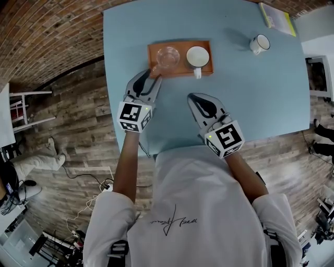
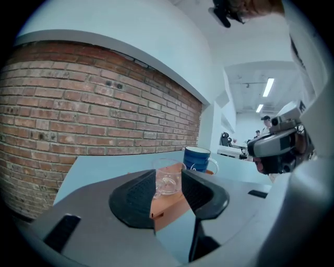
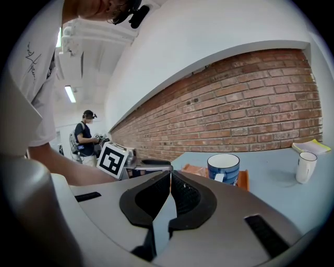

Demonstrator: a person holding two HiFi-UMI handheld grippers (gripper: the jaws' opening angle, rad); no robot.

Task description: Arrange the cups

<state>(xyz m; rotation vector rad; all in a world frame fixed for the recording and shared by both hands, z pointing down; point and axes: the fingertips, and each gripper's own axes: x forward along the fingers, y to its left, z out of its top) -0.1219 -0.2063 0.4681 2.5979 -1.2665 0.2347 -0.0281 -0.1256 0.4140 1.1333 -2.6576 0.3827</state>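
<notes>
The light blue rectangular desk (image 1: 250, 99) carries everything. On its far half lies the flat orange rectangular tray (image 1: 182, 71), with its long axis from left to right, parallel to the desk's near edge. A thin yellow-green book (image 1: 276, 14) lies at the far right corner.

The left hand-held gripper (image 1: 154, 75) points away from the person toward the tray. Its tips are just beside the tray's near left corner. Its jaws stand wide apart and hold nothing; in the left gripper view the glass and the tray corner show through the gap, beyond the pads. The right hand-held gripper (image 1: 192, 97) is over the bare desk, apart from the tray, and also points toward it. Its jaws are closed together with nothing between them.

The blue ceramic mug with the white inside (image 1: 198, 55) stands upright on the right half of the tray, mouth up, and its handle points to the near edge, toward the person. The clear glass cup (image 1: 168, 56) stands upright on the left half, just beside the mug. The small white mug with the dark rim (image 1: 259, 44) stands upright alone on the desk, well apart to the right of the tray.
</notes>
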